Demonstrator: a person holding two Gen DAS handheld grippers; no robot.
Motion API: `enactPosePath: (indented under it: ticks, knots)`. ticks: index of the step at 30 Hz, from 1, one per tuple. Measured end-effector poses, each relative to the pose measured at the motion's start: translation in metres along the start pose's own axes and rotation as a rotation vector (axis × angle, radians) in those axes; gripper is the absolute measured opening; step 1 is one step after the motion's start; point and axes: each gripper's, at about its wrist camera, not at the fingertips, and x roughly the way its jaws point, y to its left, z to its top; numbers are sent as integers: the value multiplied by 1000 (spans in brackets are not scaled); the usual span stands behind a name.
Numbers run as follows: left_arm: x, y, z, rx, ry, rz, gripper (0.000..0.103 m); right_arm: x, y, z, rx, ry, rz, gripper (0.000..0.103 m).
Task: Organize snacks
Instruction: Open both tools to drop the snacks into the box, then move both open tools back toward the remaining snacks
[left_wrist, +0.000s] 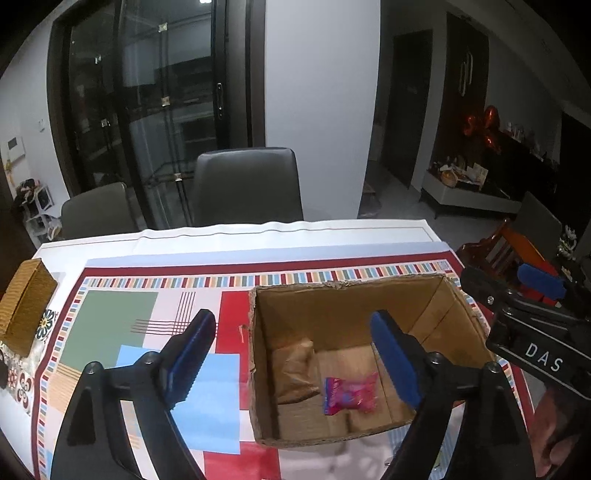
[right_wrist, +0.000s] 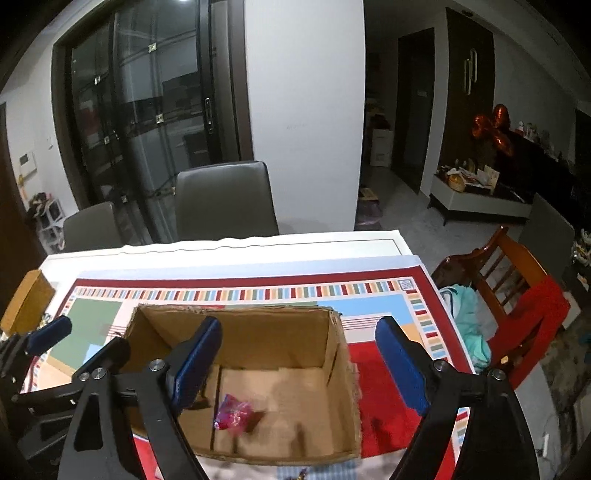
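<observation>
An open cardboard box (left_wrist: 258, 369) stands on the patterned tablecloth; it also shows in the right wrist view (right_wrist: 340, 369). A pink snack packet (left_wrist: 351, 393) lies inside the box, blurred in the right wrist view (right_wrist: 234, 411). A brown paper piece (left_wrist: 295, 369) lies beside it in the box. My left gripper (left_wrist: 291, 358) is open and empty above the box's left wall. My right gripper (right_wrist: 299, 362) is open and empty above the box's right side; it shows at the right edge of the left wrist view (left_wrist: 532, 317).
A woven tan box (left_wrist: 26, 310) sits at the table's left edge. Grey chairs (left_wrist: 247, 184) stand behind the table. A wooden chair with red and teal cloth (right_wrist: 506, 306) stands to the right. A small wrapped item (right_wrist: 299, 474) lies in front of the box.
</observation>
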Motion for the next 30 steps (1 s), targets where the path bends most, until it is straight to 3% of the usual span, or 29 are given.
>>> enactPosePath:
  ticks: [18,30]
  knots:
    - [-27,-1,-7,1,-15,24,87,-49,-7,-9,-14,-94,-81,86]
    - [-54,-5,-19,16,-39,27,87,-70,-14,-27,7,-77,-89,86]
